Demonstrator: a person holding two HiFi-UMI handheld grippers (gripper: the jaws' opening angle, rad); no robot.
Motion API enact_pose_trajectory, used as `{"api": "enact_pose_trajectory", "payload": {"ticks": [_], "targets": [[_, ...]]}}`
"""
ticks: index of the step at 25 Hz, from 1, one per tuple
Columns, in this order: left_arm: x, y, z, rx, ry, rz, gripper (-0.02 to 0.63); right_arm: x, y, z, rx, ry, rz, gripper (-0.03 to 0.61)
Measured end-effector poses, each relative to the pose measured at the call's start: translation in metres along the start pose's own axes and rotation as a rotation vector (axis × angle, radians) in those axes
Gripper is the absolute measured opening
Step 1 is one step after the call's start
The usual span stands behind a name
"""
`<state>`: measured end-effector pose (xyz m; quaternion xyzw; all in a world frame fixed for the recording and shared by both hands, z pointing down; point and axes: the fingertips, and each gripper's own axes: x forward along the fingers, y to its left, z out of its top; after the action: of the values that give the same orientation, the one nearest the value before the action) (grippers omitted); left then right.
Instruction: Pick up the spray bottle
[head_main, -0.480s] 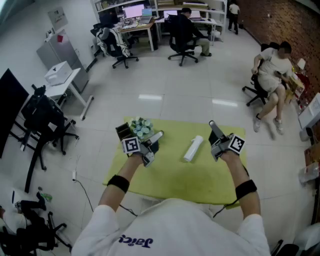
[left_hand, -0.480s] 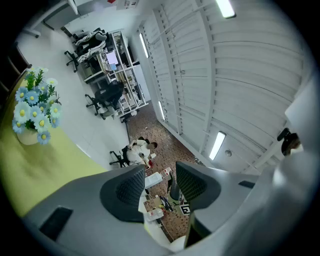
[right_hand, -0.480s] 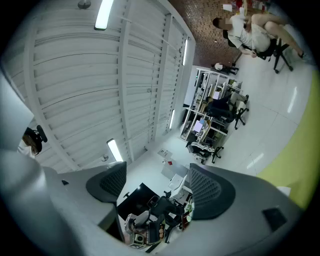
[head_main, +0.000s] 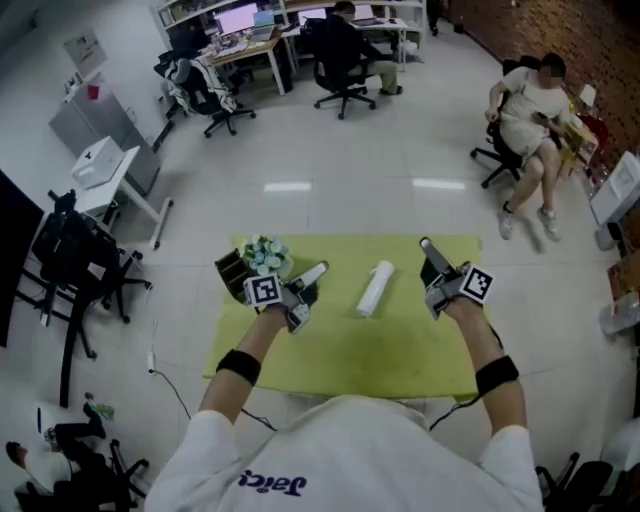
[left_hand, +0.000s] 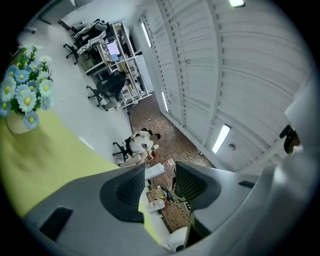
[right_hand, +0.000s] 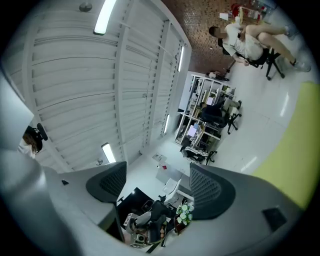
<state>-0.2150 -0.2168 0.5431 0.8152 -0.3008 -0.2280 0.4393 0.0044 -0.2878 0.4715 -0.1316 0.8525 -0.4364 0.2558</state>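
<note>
A white spray bottle (head_main: 375, 288) lies on its side in the middle of the yellow-green table (head_main: 400, 350). My left gripper (head_main: 318, 270) hovers left of the bottle, apart from it, jaws close together with nothing between them. My right gripper (head_main: 425, 247) hangs right of the bottle, jaws spread and empty. In the left gripper view the left gripper (left_hand: 160, 175) points out over the table's far side. In the right gripper view the right gripper (right_hand: 157, 185) looks across the room. Neither gripper view shows the bottle.
A pot of blue and white flowers (head_main: 262, 255) and a black box (head_main: 230, 268) stand at the table's far left corner, just behind my left gripper. The flowers (left_hand: 25, 90) show in the left gripper view too. Office chairs, desks and seated people are beyond the table.
The head camera has shifted slightly, so the whole scene sits a bit differently in the picture. The bottle and both grippers keep their places over the table.
</note>
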Motion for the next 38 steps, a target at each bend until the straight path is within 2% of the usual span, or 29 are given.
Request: {"api": "enact_pose_trajectory", "payload": {"ticks": [4,8,11,14,16,21,26,31,38], "targets": [[0.020,0.006,-0.009,-0.005,0.048,0.009,0.186,-0.017,-0.003,0.013,-0.010,-0.020,-0.021,0.394],[0.033,0.018,-0.016,0.026,0.123,0.085,0.186,-0.034,-0.005,0.021,-0.024,-0.029,-0.048,0.394],[0.048,0.015,-0.023,0.038,0.183,0.068,0.186,-0.047,-0.006,0.027,-0.032,-0.038,-0.063,0.394],[0.063,0.029,-0.032,0.067,0.237,0.133,0.186,-0.064,-0.014,0.037,-0.033,-0.039,-0.086,0.394],[0.073,0.035,-0.040,0.071,0.268,0.141,0.206,-0.074,-0.016,0.042,-0.046,-0.040,-0.094,0.394],[0.094,0.052,-0.057,0.093,0.352,0.157,0.206,-0.094,-0.016,0.052,-0.050,-0.050,-0.114,0.394],[0.104,0.081,-0.077,0.144,0.464,0.238,0.229,-0.109,-0.004,0.044,-0.024,-0.047,-0.110,0.394],[0.118,0.105,-0.091,0.160,0.519,0.289,0.247,-0.118,0.003,0.037,-0.010,-0.017,-0.109,0.394],[0.132,0.143,-0.113,0.252,0.680,0.372,0.302,-0.137,-0.006,0.035,-0.015,0.020,-0.159,0.394]]}}
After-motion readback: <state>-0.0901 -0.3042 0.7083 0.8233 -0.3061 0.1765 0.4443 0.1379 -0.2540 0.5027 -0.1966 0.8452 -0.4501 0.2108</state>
